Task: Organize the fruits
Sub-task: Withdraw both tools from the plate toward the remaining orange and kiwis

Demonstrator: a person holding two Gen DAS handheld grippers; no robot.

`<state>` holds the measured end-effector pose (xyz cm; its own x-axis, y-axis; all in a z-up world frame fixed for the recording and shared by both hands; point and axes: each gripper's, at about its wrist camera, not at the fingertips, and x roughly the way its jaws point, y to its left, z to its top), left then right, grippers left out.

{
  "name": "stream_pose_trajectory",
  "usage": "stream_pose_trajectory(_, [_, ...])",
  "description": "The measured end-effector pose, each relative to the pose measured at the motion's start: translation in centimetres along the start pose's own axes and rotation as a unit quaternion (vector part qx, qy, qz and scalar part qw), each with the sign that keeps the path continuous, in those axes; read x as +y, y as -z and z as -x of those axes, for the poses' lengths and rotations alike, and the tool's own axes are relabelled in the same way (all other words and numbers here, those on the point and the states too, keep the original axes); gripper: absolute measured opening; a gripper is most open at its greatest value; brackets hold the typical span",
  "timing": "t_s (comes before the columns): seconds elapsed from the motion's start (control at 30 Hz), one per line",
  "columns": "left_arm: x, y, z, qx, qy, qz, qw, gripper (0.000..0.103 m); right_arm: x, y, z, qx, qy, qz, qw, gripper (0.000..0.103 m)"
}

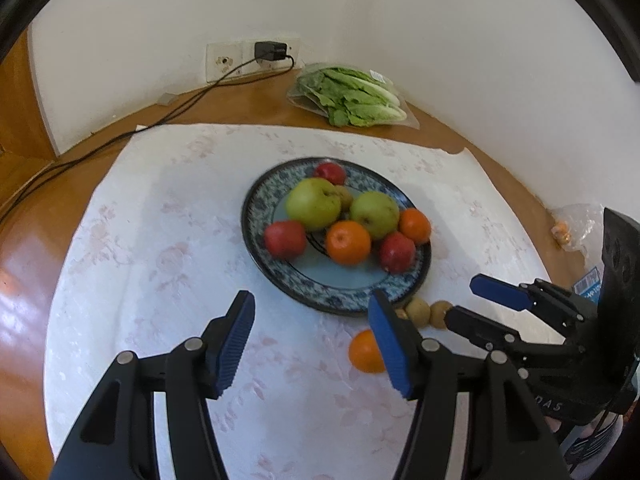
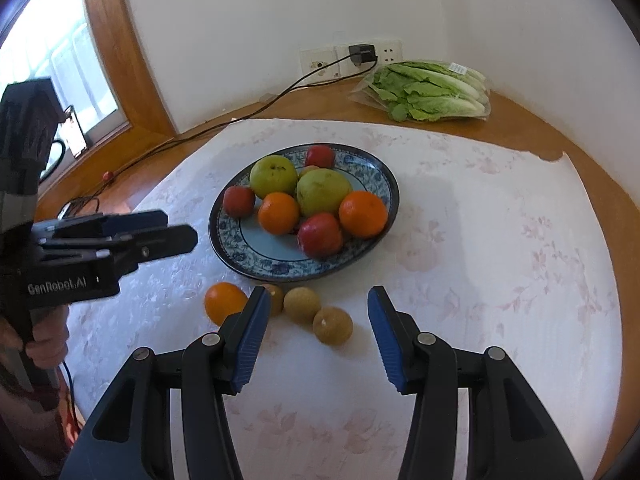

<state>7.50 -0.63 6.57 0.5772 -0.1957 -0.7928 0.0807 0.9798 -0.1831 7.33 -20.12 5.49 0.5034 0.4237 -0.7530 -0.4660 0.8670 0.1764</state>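
A blue patterned plate (image 1: 332,300) (image 2: 248,256) holds two green apples, red apples and two oranges. On the cloth in front of it lie a loose orange (image 1: 364,354) (image 2: 224,302) and three small brown fruits (image 2: 302,304), two showing in the left wrist view (image 1: 419,310). My left gripper (image 1: 312,344) is open and empty, just left of the loose orange; it also shows in the right wrist view (image 2: 180,228). My right gripper (image 2: 316,336) is open and empty, its jaws either side of the brown fruits; it also shows in the left wrist view (image 1: 468,300).
A white floral cloth (image 1: 168,248) covers the round wooden table. Bagged lettuce (image 1: 352,96) (image 2: 428,90) lies at the back by the wall. A charger and cable (image 1: 272,52) run off to the left. A plastic bag (image 1: 576,224) sits at the right edge.
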Motion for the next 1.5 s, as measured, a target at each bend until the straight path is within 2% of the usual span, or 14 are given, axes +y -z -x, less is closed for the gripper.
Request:
stream_pose_trajectory(0.17, [-0.7,1.1,-0.5,0.012,0.004,-0.002,0.9999,0.062,-0.6,0.7,-0.3,0.004,-0.001,-0.024,1.0,0.052])
stream_pose_trajectory(0.57, [-2.3,2.7,-1.5,0.024,0.015,-0.013,0.9995,0.062,-0.8,1.7,-0.7,0.006,0.001,-0.032,0.999,0.052])
stream_pose_trajectory(1.5, [-3.4,3.7,-3.5,0.036,0.017,-0.029,0.9988,0.062,-1.6,2.0,-2.1,0.013,-0.014,-0.048,0.999,0.051])
